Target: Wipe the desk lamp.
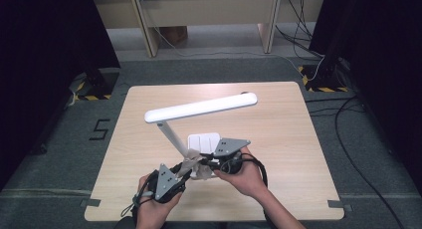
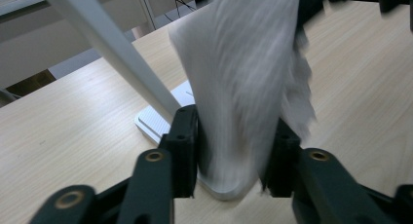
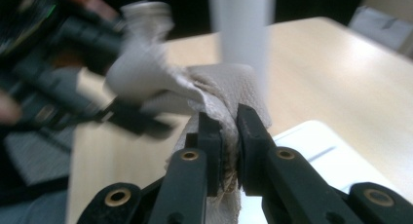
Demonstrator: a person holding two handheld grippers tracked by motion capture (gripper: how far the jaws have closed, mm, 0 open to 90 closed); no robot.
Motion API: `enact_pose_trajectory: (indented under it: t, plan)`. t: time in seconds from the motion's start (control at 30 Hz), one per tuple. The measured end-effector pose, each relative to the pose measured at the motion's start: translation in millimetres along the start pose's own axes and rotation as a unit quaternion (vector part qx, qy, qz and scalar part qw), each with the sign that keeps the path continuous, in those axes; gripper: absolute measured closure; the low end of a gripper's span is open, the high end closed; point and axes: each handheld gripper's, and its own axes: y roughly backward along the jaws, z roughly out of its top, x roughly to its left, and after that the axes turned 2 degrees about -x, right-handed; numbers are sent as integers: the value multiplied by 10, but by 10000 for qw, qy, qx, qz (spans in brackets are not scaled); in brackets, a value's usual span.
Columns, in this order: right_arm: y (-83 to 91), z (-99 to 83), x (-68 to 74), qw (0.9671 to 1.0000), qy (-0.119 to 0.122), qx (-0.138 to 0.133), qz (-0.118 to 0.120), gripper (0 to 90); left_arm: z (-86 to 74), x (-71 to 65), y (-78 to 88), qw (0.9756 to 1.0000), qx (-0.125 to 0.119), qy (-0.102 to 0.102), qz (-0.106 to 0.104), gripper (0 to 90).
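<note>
Low in the centre of the high view we hold a pale paper towel between both tools, just in front of the desk lamp and over its white base. Our right gripper has its jaws pinched down to a narrow slit on a bunched fold of the sheet. Our left gripper stands wider, with the towel rising between its jaws; they appear to press it from both sides, though blur softens that edge.

We judge the towel light, limp and easily torn, so it will sag and crumple rather than keep a shape. The best hold is on a gathered wad, not a single thin edge, which could rip under any pull between our hands.
</note>
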Motion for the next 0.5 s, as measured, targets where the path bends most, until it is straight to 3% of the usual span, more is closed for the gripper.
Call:
enact_pose_trajectory:
  t: [0.07,0.2,0.3,0.43,0.5]
  plan:
    - [62,54,-62,9991,28,-70,-413,831,-70,24,-23,10000,52,42,-2,576]
    - [122,194,-125,9943,203,-196,-1025,829,-207,84,-124,9988,245,418,-45,578]
    - [76,318,-72,9903,471,-279,-1277,827,-282,138,-246,9975,353,615,-22,571]
    - [-31,485,46,9831,979,-321,-1510,825,-336,175,-363,9965,440,707,15,563]
    - [-85,554,115,9800,1112,-402,-1599,825,-350,184,-398,9964,412,737,-1,558]
